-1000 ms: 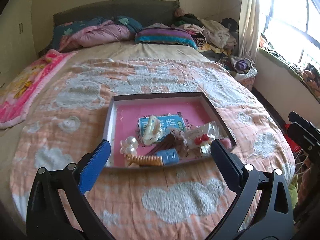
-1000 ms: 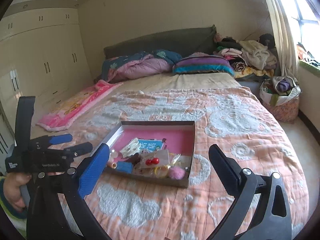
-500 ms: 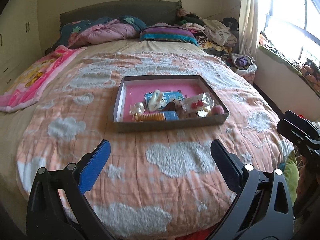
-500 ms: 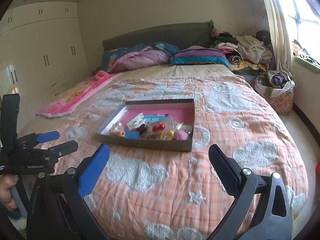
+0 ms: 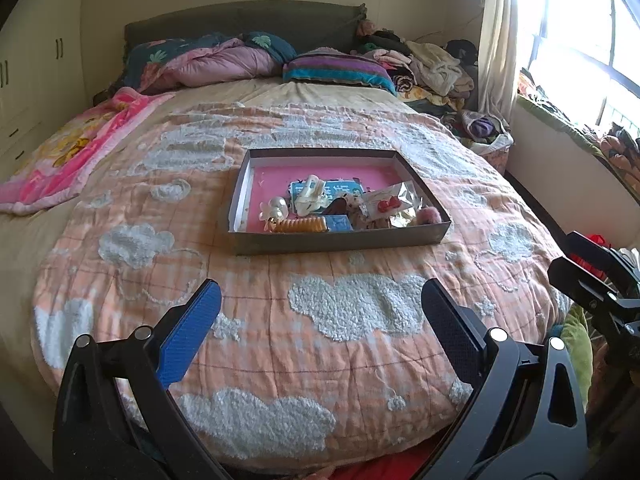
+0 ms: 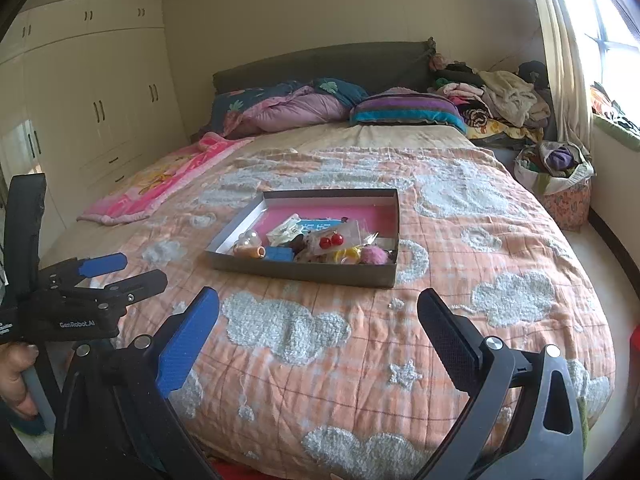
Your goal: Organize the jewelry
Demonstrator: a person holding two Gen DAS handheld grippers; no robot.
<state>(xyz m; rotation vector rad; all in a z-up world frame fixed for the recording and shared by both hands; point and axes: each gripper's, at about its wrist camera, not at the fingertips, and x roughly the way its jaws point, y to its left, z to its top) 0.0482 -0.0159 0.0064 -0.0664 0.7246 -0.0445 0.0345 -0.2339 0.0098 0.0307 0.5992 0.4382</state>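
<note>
A shallow grey box (image 5: 340, 242) with a pink floor sits mid-bed; it also shows in the right wrist view (image 6: 304, 270). It holds jumbled jewelry: pearl beads (image 5: 274, 208), an orange coil (image 5: 302, 225), a blue box (image 5: 339, 223), red cherry earrings in a clear packet (image 5: 390, 204) (image 6: 331, 240), a pink pompom (image 5: 430, 214) (image 6: 374, 255), and a white clip (image 5: 310, 194). My left gripper (image 5: 320, 300) is open and empty, well short of the box. My right gripper (image 6: 318, 306) is open and empty, also short of the box. The left gripper also shows in the right wrist view (image 6: 120, 270).
The bed carries an orange cloud-pattern quilt (image 5: 352, 312), pillows (image 5: 336, 70) and a pink blanket (image 5: 68, 148) at the head. Clothes are piled at the right (image 5: 436, 64). A wardrobe (image 6: 92, 108) lines the left wall, and a basket (image 6: 560, 184) stands by the window.
Both grippers have pulled back from the box toward the foot of the bed. The box now looks farther away. Both stay open and empty.
</note>
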